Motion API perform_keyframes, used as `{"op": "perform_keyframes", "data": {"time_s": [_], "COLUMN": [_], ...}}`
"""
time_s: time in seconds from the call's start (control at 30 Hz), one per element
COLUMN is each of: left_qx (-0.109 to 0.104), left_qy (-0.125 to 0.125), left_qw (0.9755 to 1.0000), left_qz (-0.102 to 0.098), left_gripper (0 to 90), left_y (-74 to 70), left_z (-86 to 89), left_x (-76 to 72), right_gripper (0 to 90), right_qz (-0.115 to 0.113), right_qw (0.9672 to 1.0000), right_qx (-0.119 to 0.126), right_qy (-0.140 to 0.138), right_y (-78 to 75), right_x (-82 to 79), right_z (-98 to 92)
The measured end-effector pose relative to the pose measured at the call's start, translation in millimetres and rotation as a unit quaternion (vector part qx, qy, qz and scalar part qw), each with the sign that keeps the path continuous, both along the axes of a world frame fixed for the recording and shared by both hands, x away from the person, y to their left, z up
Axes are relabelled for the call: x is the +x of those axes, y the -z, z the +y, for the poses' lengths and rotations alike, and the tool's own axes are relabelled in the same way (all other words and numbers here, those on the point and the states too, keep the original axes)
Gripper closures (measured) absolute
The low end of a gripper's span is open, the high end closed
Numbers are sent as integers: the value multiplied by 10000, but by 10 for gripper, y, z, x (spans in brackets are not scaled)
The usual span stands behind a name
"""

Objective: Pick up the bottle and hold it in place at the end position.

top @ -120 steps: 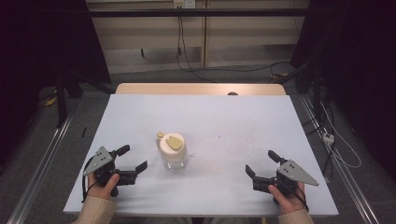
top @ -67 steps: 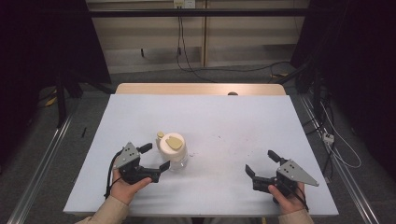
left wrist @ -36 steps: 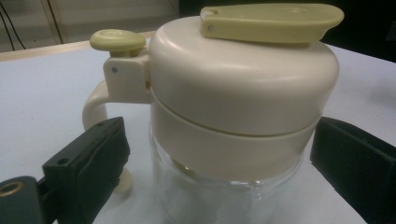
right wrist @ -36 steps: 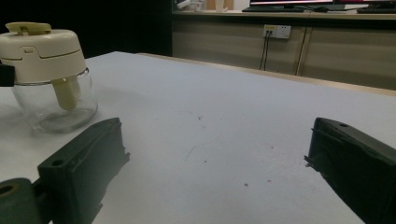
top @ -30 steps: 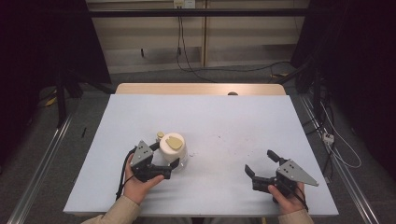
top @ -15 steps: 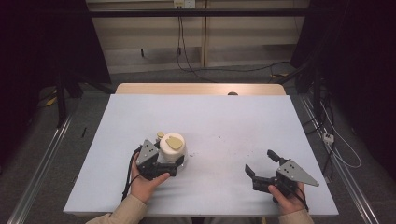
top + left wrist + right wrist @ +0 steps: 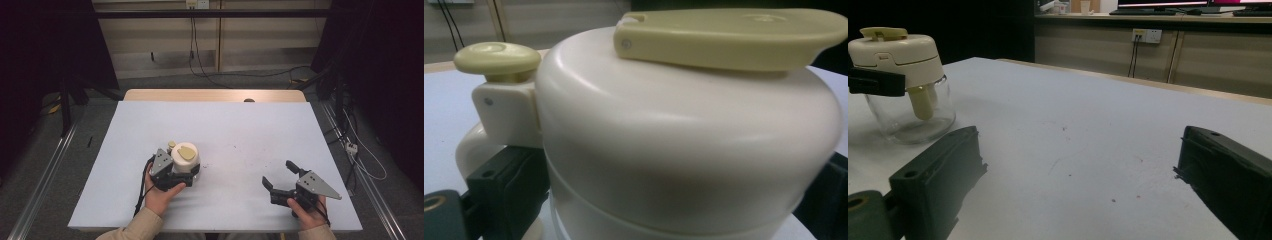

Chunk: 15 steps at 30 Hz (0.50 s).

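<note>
One jug (image 7: 184, 161) stands upright on the table, left of centre in the lower half of the high view. It has a cream-white top, a pale yellow flap lid (image 7: 729, 31) and a round yellow knob (image 7: 497, 56) at its handle side. In the right gripper view its lower body is clear glass, with a pale yellow stem hanging inside.

The left gripper (image 7: 172, 172) sits against the near side of the jug, with one black jaw on either side of the white top. In the left gripper view the jug is very close to the camera, one jaw at lower left under the handle and the other just at the lower right edge. Whether the jaws press the jug or merely flank it, I cannot tell.

The right gripper (image 7: 281, 176) rests well apart from the jug at the lower right of the table, held in the person's hand. Its jaws are spread wide, with nothing between them but bare tabletop.

The table (image 7: 240, 130) is one broad sheet of pale grey-white, lightly speckled with small dark marks near the middle; a wooden strip runs along its far edge. Around it lies a grey floor with metal rails left and right, loose cables, light wall panels with a socket at top centre, and dark areas at both upper corners.

Counted: one jug, two grippers, two beige sleeves, one table.
</note>
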<state>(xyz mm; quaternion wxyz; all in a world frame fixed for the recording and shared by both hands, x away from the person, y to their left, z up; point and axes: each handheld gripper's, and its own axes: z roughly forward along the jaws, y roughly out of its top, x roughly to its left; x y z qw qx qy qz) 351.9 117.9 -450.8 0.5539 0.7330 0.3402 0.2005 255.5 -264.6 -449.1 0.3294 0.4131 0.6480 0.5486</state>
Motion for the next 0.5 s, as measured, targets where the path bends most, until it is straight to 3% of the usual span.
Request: {"op": "perform_keyframes", "data": {"time_s": [0.5], "left_qx": [-128], "left_qy": [-217], "left_qw": [9997], "left_qz": [-80], "left_gripper": [52], "left_y": [35], "left_z": [-68], "left_x": [9], "right_gripper": [33], "right_qz": [14], "right_qw": [10000], "right_qx": [42], "right_qy": [-5], "right_y": [1], "right_x": [4], "right_z": [-1]}}
